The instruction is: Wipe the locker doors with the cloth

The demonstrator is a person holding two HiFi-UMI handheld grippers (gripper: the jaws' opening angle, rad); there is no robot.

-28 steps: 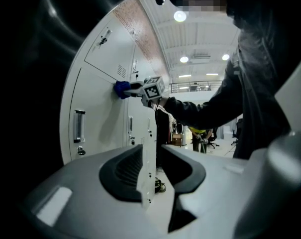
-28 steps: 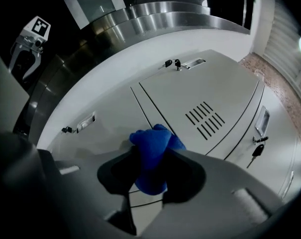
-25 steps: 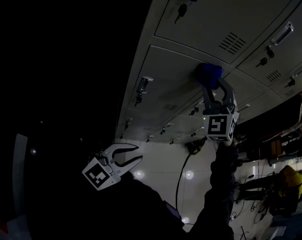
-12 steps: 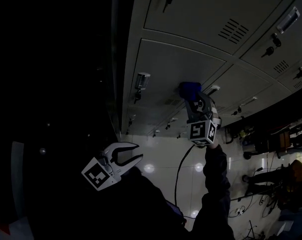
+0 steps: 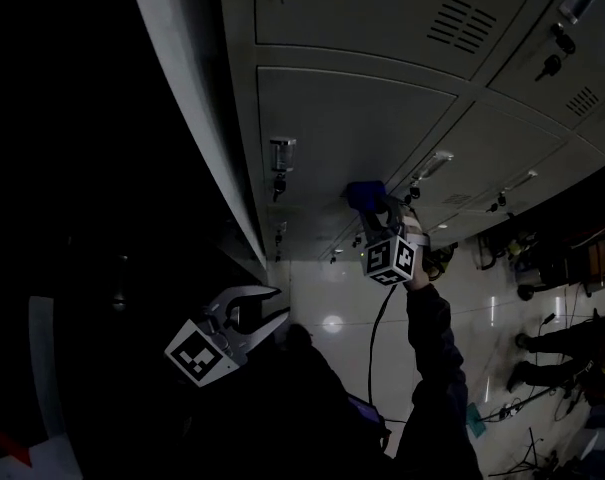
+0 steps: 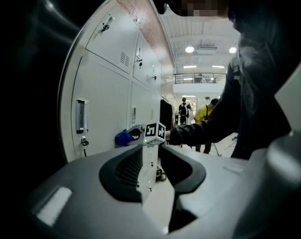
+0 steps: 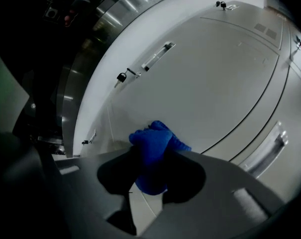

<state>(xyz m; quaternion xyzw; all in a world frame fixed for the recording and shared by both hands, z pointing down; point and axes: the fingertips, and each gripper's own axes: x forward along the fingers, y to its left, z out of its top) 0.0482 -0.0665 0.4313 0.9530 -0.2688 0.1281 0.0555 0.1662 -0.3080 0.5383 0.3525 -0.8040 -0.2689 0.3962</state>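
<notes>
R gripper [image 5: 379,214] clamping cloth [image 5: 361,195], pressing it against locker door [image 5: 332,118] mid-frame; L gripper [image 5: 266,305] hanging open, empty, lower left.

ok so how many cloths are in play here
1. The blue cloth is clamped in the right gripper, held against a locker door. The left gripper is open and empty. Another could be hidden in the dark areas.
</notes>
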